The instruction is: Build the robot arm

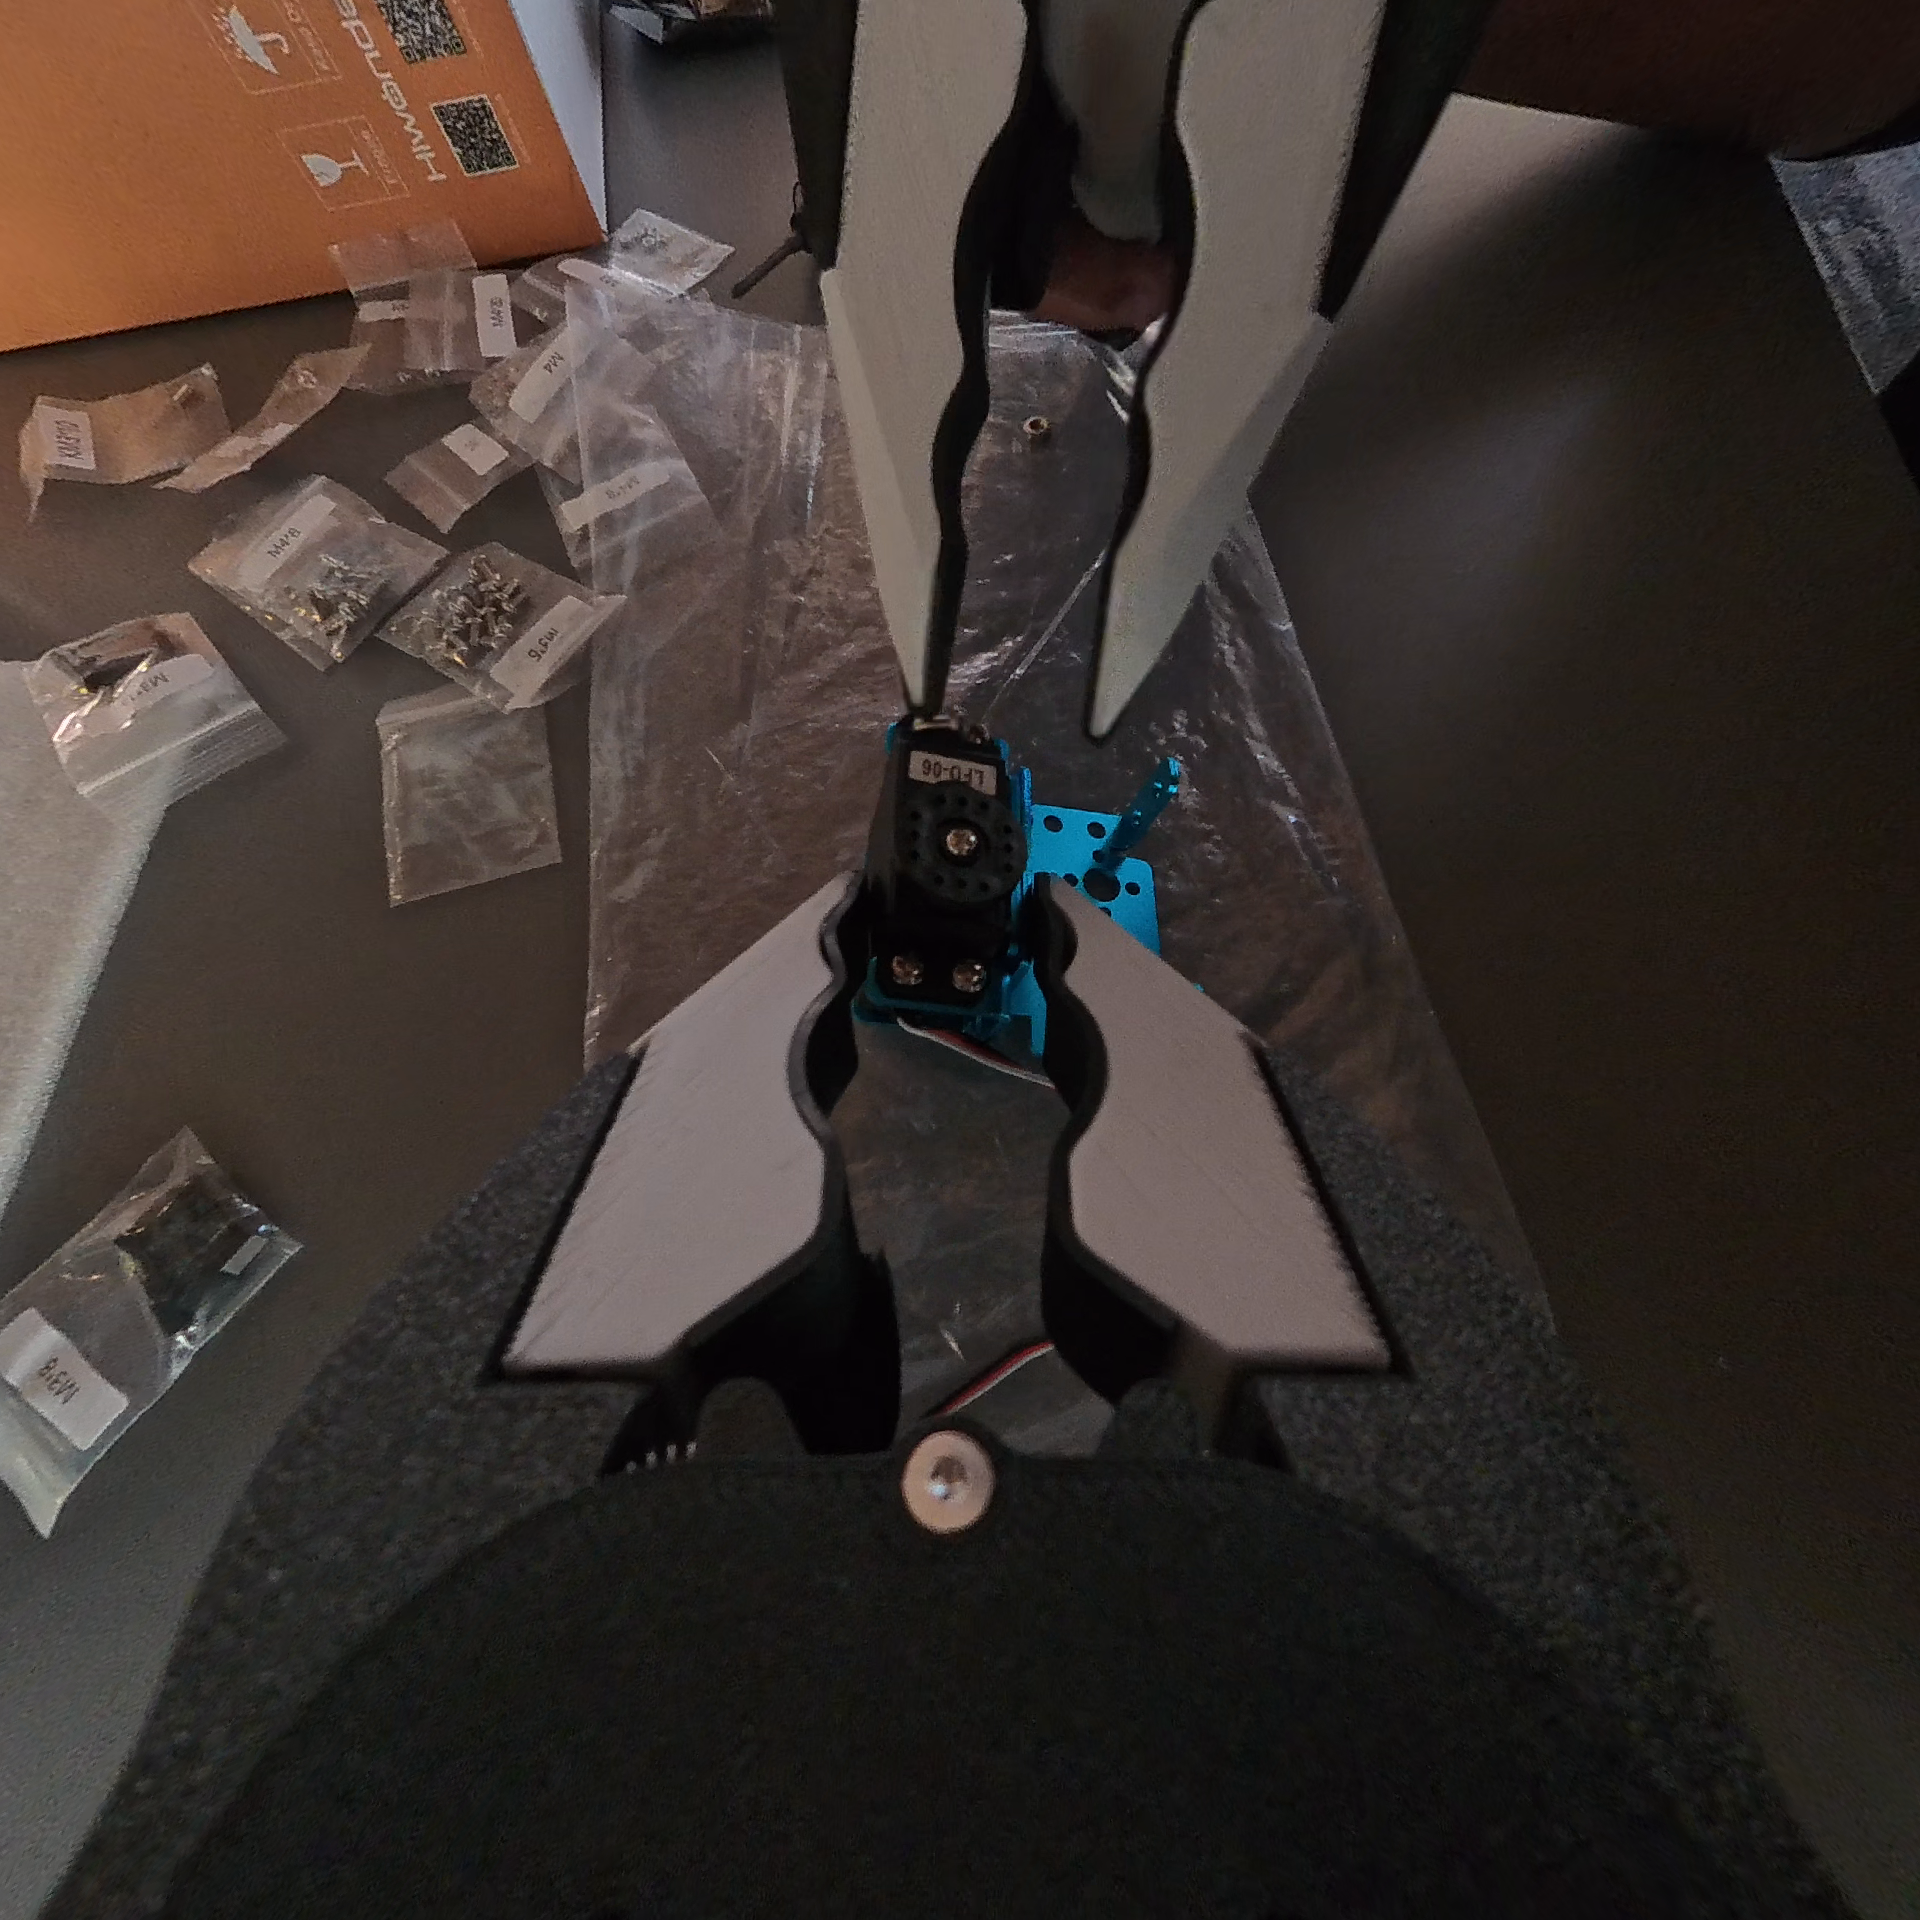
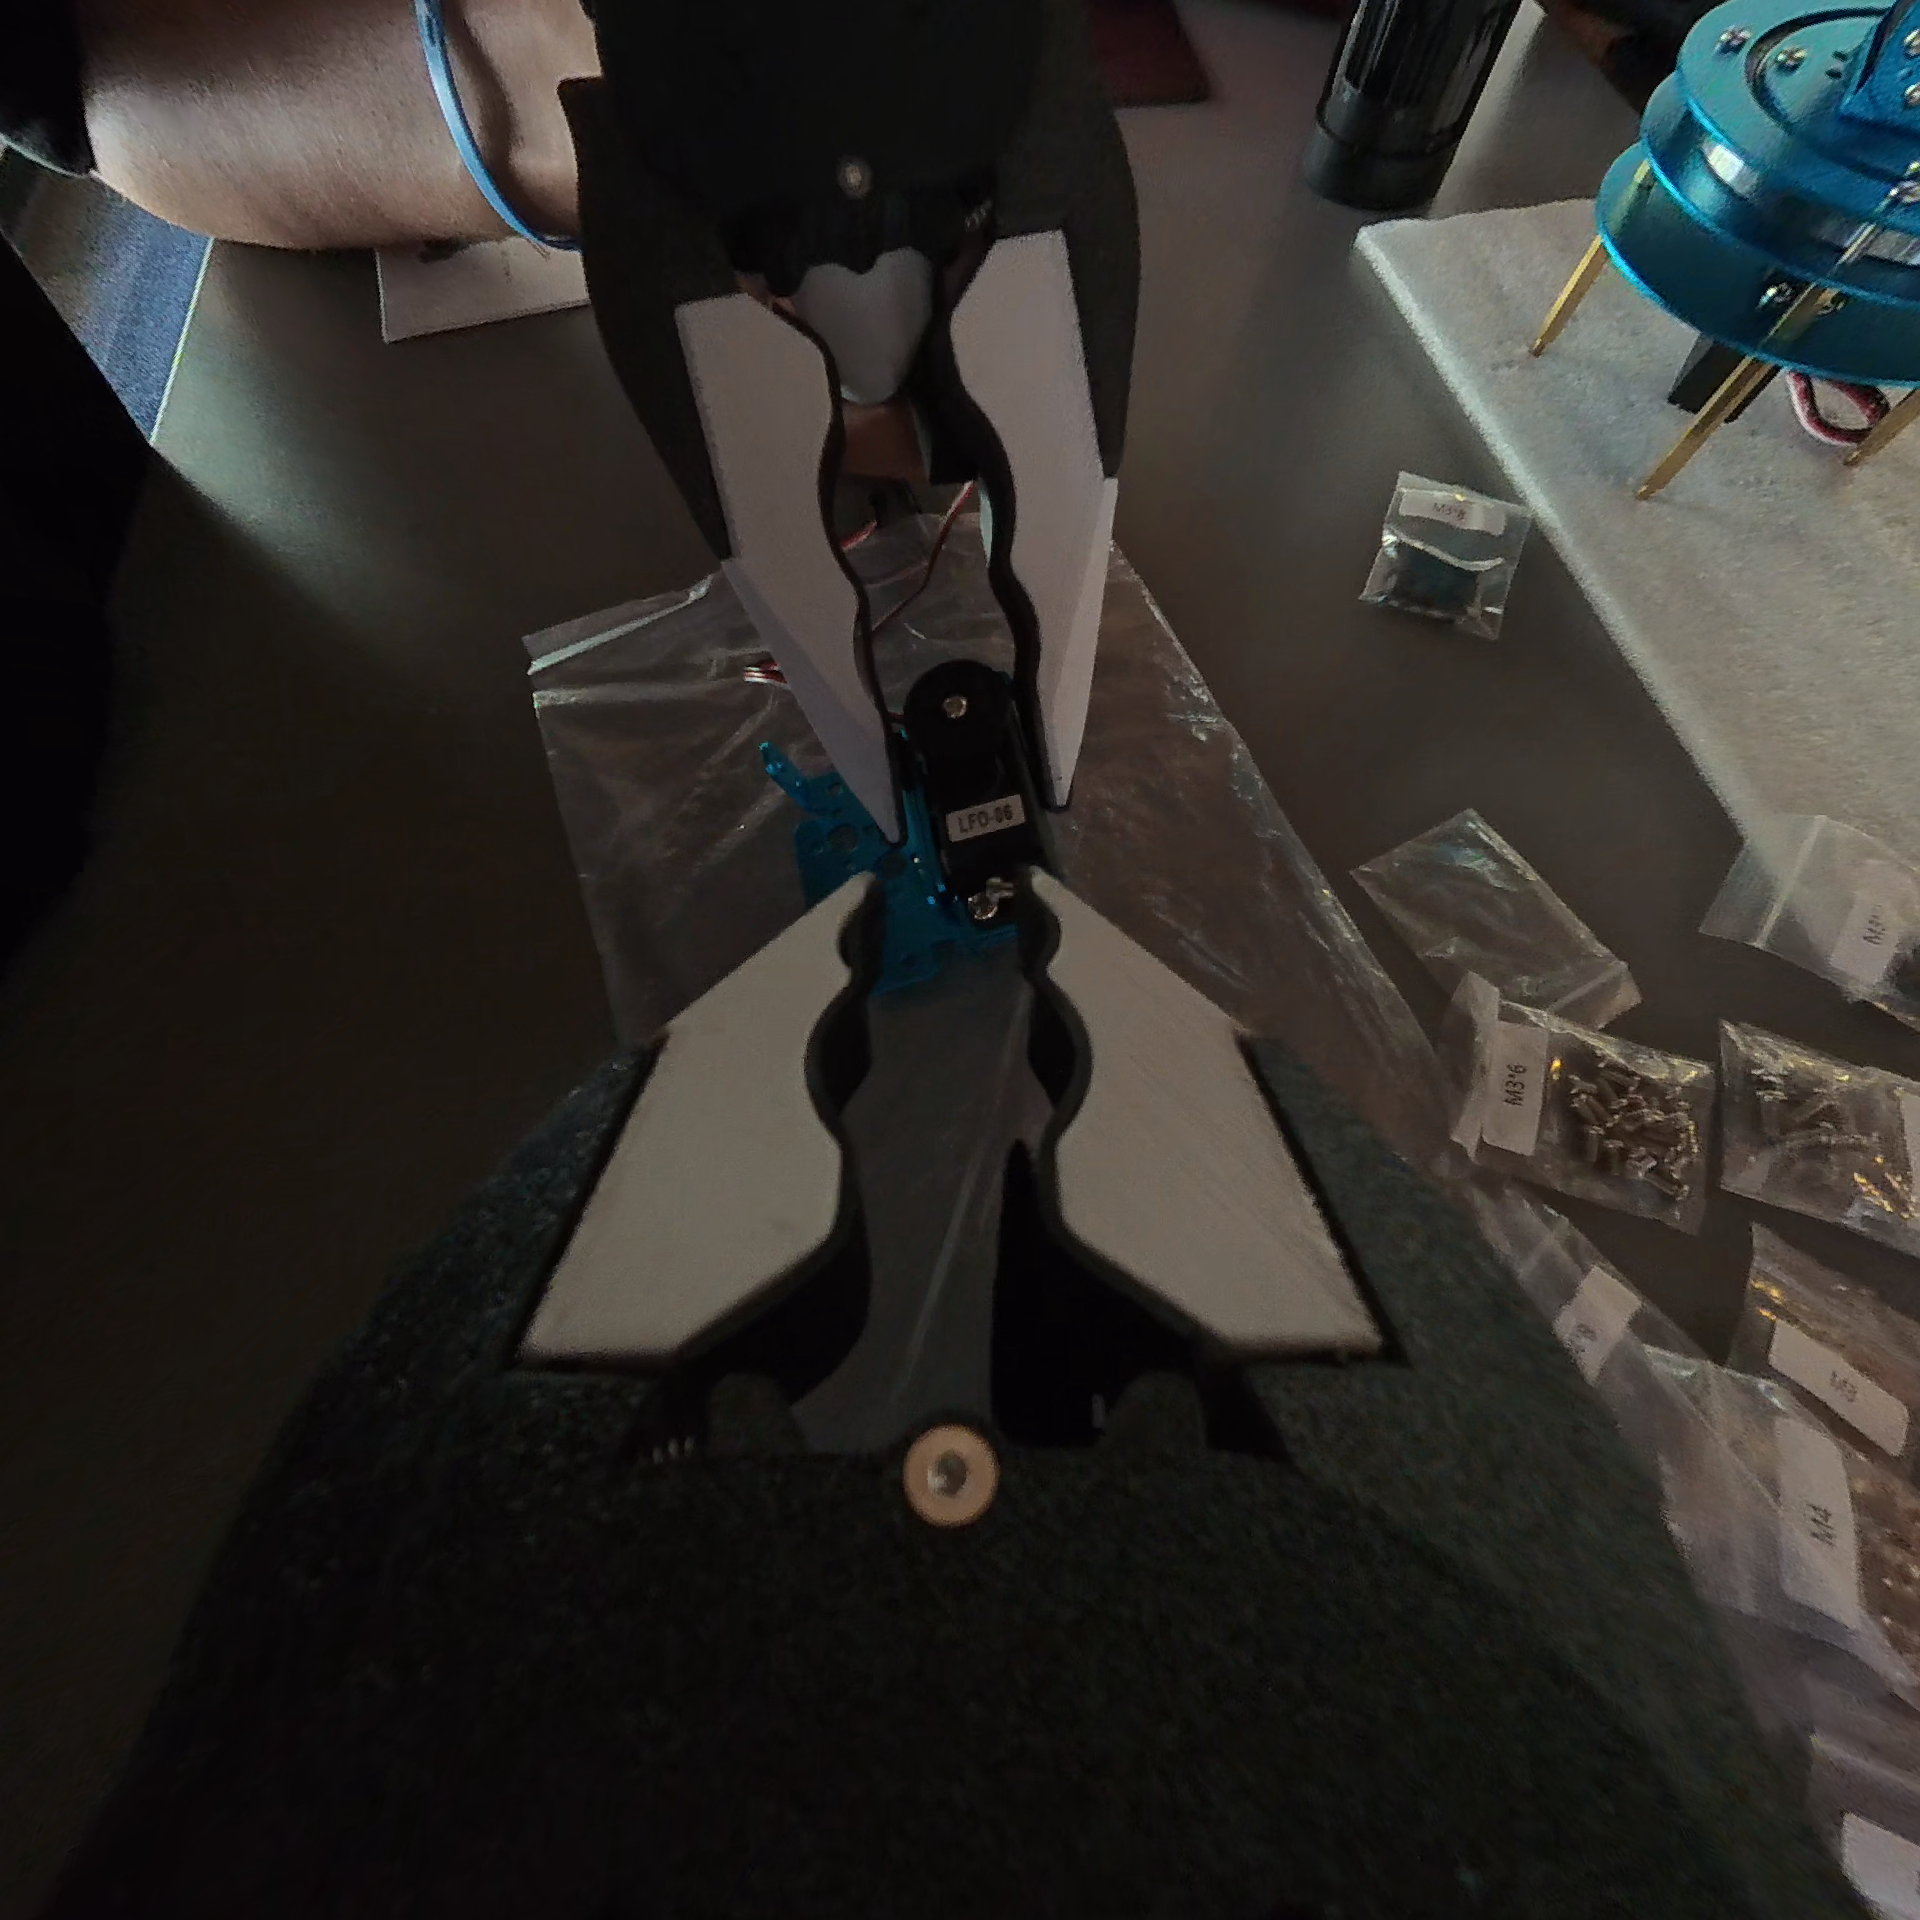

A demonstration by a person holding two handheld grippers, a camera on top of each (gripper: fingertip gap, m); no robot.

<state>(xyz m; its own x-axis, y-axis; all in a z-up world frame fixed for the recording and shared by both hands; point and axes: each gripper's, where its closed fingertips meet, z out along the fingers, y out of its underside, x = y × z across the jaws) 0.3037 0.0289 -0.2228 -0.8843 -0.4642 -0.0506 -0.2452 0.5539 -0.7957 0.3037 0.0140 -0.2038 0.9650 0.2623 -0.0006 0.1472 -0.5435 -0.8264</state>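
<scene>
Left gripper (image 1: 951,894): we clamp the black servo (image 1: 940,862) in its blue bracket (image 1: 1091,862).
Right gripper (image 2: 951,894): our jaws stand parted just beside that servo's far end.

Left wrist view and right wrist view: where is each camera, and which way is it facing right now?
Left wrist view: sits on the left tool, looks along its fingers at the servo it grips; the right tool points back at it; screw bags lie left.
Right wrist view: sits on the right tool, faces the opposite way; a forearm shows behind the left tool.
Shared: servo, blue bracket, clear bag, both tools.
</scene>
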